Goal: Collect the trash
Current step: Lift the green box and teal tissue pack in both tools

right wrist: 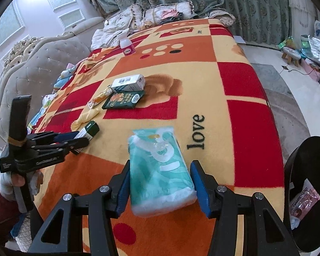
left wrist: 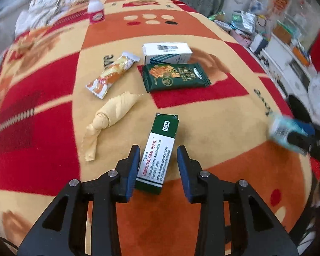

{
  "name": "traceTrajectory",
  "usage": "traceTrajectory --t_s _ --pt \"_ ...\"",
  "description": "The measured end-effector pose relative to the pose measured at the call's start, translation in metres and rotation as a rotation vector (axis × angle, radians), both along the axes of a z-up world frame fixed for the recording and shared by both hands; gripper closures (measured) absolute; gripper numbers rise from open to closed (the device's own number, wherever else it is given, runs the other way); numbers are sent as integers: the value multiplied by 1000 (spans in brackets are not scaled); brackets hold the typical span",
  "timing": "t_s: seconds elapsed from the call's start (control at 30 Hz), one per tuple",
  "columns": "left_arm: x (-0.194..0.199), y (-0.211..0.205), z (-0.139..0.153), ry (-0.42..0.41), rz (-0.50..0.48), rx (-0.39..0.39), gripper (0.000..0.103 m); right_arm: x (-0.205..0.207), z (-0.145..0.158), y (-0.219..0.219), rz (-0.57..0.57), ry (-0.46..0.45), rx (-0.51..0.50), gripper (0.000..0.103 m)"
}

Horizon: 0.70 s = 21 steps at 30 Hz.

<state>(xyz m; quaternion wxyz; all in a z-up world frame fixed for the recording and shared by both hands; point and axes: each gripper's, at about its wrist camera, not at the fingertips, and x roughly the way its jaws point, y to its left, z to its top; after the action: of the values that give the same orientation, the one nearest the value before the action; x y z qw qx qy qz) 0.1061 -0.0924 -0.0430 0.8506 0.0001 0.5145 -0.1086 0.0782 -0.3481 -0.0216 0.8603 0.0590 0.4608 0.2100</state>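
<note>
Green paste box [left wrist: 157, 153] between open left tongs [left wrist: 159, 170] on blanket [left wrist: 224, 117].

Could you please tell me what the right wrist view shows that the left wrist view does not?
Only the right wrist view shows the black bin and the word "love" on the blanket. Only the left wrist view shows the oral paste box label, between the open left claw. Both show the tissue pack in the right claw and the green cracker packet.
</note>
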Motion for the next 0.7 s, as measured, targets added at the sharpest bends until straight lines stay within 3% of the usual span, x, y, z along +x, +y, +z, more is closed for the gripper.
traceTrajectory --t_s 0.1,0.37,0.5,0.7 --pt "1 -2 2 9 -6 -51 79 -3 3 -2 -1 -8 2 53" --pt "-9 -31 18 -29 -68 -52 79 0 0 -7 12 15 9 53" --pt "-9 -38 20 -25 -80 -56 79 0 -7 4 54 32 -72 50" --pt "-11 -49 25 -38 -91 -49 79 1 -24 10 80 58 -108 49"
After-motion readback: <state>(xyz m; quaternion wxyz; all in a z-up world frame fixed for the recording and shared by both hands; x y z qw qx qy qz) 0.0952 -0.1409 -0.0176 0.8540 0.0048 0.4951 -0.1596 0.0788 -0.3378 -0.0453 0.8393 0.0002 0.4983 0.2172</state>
